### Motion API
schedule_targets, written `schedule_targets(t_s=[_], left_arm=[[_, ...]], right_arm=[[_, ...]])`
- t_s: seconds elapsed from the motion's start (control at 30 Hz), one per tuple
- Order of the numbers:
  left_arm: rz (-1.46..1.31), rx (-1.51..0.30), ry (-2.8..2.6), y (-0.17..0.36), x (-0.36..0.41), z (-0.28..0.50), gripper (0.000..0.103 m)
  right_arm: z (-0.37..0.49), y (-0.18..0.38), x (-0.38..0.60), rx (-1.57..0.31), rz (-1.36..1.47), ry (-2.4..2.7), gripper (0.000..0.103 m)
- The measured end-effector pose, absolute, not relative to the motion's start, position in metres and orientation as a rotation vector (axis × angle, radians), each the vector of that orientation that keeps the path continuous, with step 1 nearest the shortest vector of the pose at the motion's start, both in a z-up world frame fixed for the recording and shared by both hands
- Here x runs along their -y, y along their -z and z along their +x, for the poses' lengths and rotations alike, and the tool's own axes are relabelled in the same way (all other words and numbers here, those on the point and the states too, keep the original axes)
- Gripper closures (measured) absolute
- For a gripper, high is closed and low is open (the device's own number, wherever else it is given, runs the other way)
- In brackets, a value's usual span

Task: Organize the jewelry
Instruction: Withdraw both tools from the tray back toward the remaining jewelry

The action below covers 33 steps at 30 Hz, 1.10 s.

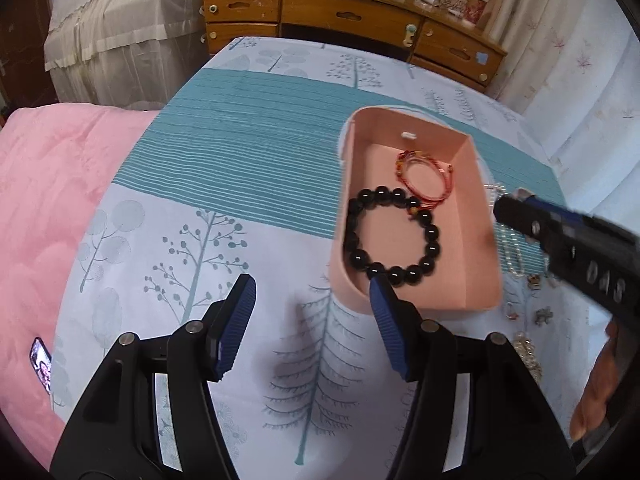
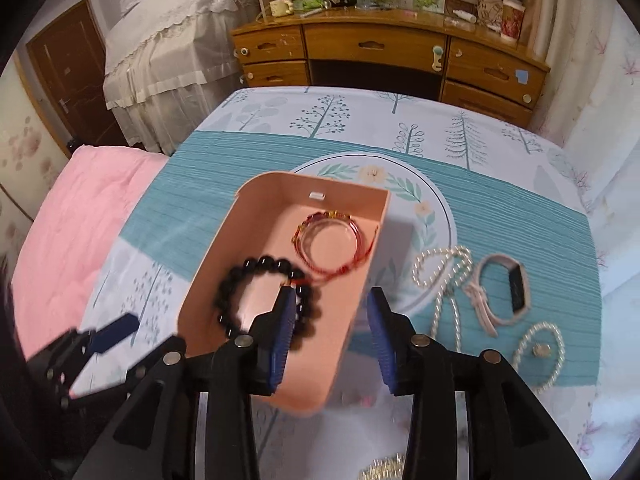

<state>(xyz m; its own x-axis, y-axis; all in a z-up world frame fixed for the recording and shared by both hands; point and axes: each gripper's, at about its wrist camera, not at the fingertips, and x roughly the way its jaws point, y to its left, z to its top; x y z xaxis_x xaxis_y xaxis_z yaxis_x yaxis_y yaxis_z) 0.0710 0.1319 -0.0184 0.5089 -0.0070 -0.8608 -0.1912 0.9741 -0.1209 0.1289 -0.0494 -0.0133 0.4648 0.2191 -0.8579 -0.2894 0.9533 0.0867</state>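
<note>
A pink open box (image 1: 476, 216) (image 2: 224, 264) lies on the bed. Inside it are a black bead bracelet (image 1: 394, 236) (image 2: 256, 268) and a red string bracelet (image 1: 424, 178) (image 2: 332, 240). My left gripper (image 1: 312, 312) is open and empty, just before the box's near left corner; it shows in the right wrist view (image 2: 116, 332) at the left. My right gripper (image 2: 332, 320) is open and empty above the box's right wall; it shows in the left wrist view (image 1: 516, 204). A pearl necklace (image 2: 444, 280), a pale strap watch (image 2: 500, 292) and a small earring (image 2: 540, 350) lie right of the box.
The bed has a tree-print sheet with a teal band (image 1: 248, 120) and a pink quilt (image 1: 48, 208) at the left. A phone (image 1: 42, 364) lies on the quilt's edge. Small charms (image 1: 540, 312) lie right of the box. A wooden desk (image 2: 384, 52) stands beyond the bed.
</note>
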Motion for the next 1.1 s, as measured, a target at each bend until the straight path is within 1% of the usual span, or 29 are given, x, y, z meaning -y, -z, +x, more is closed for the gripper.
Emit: schedule_targets(t_s=[0.23,0.5,0.8,1.1], left_arm=[[-0.174,-0.977,-0.099,0.000,-0.117,0.057,0.046],[-0.121,-0.964,-0.053,-0.008,-0.086,0.044,0.046],[-0.076,-1.012,0.023,0.007,-0.051,0.030,0.046],[-0.024,-1.077,0.099,0.034,-0.019,0.022,0.046]], right_arm=[[0.079,0.000,0.077,-1.024,-0.047,-0.324,0.065],[0.043,-0.005,0.116,-0.995,-0.024,-0.283,0.065],[0.012,0.009,0.158,-1.012,-0.004,-0.231,0.065],[-0.010,0.030,0.192,-1.043,-0.013,-0.193,0.065]])
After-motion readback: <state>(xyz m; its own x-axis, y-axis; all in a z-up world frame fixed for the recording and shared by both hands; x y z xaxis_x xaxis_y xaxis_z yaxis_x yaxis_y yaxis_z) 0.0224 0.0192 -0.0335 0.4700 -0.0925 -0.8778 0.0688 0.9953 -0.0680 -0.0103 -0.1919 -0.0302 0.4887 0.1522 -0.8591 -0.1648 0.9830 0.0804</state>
